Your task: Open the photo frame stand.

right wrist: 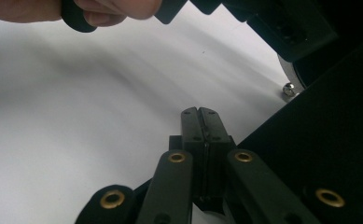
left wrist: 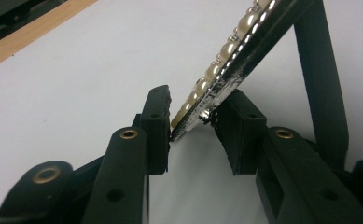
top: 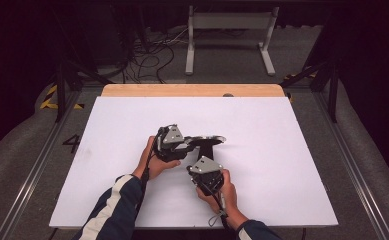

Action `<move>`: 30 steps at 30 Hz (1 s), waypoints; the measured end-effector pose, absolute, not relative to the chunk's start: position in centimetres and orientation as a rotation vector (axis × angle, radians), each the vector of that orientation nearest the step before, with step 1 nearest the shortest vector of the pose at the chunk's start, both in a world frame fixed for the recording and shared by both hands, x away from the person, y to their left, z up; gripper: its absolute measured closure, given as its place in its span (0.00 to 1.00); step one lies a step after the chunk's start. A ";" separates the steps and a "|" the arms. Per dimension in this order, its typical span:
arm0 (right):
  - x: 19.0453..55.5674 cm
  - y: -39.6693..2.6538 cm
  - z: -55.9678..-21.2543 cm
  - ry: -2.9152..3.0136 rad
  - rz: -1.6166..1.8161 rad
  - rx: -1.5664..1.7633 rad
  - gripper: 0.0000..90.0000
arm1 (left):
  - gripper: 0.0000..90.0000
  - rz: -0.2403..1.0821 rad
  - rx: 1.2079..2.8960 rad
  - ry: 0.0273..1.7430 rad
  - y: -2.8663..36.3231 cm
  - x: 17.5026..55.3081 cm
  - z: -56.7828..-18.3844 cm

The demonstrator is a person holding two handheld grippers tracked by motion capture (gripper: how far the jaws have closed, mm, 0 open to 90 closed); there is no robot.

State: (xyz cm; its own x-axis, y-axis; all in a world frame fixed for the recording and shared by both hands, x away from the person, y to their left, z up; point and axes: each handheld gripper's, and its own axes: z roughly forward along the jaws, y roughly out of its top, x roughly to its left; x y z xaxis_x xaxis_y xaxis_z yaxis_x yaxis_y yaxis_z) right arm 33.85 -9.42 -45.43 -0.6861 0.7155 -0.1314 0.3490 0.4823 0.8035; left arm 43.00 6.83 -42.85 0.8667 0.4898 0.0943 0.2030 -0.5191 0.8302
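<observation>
A flat black frame (top: 208,142) with a pearl-beaded edge (left wrist: 226,46) is held tilted above the white table (top: 282,165), near its middle. In the left gripper view the frame's lower corner is seen between the pads of the left hand-held gripper (left wrist: 193,123), which is pinched on that rim: one pad meets the beaded face and the other the dark back. The right hand-held gripper (right wrist: 201,122) is pressed together on nothing and is seen just beside the frame's black stand (right wrist: 338,140), with a small silver ball (right wrist: 288,88) at the frame's edge.

The frame is judged to be stiff and fairly light, a thin board that will not bend but can pivot in a corner grip. The beaded border is bumpy and glossy, so slipping is likely if the pads bear on the pearls alone, and the beads may be knocked off by a hard squeeze. A firmer hold would be had across the flat rim, away from the glittery trim, or on the plain stand at the back. The table cover is smooth and matt, and a strip of bare wood (top: 192,90) is left at its far edge.
</observation>
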 end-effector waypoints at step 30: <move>34.1 -8.9 -45.8 2.267 1.064 0.905 1.00 | 0.75 0.417 2.162 0.491 6.4 43.4 -43.5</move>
